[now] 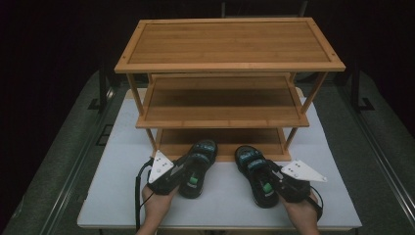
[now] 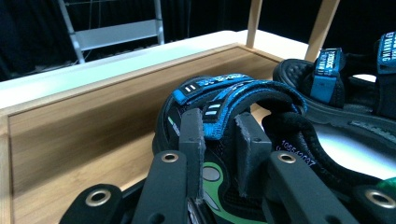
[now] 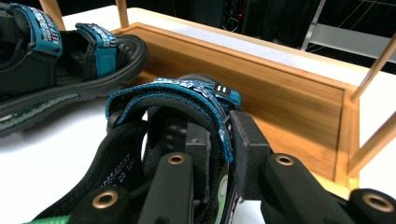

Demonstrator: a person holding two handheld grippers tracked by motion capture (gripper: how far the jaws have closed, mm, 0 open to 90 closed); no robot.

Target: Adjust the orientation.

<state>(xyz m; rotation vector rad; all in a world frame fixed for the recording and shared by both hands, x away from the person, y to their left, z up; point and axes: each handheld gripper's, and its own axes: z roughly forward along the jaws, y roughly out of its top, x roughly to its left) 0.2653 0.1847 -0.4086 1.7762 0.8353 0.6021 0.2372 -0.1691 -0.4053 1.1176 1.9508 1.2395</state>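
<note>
Before the bamboo shoe rack (image 1: 230, 68), each gripper, left (image 1: 188, 169) and right (image 1: 268, 177), is clamped on a sandal strap, left sandal (image 1: 198, 169), right sandal (image 1: 255, 175); next, I judge, comes sliding both onto the bottom shelf (image 1: 222, 139).

Left gripper (image 1: 188, 169): matte black body, wearing a grey three-cornered plate behind the jaws, black cable looping off its rear. Right gripper (image 1: 269, 178): showing the same black build and plate. Black linkage bars below each pair of jaws are carrying brass-ringed rivets; flat black pads (image 2: 192, 140) are looking scuffed.
</note>
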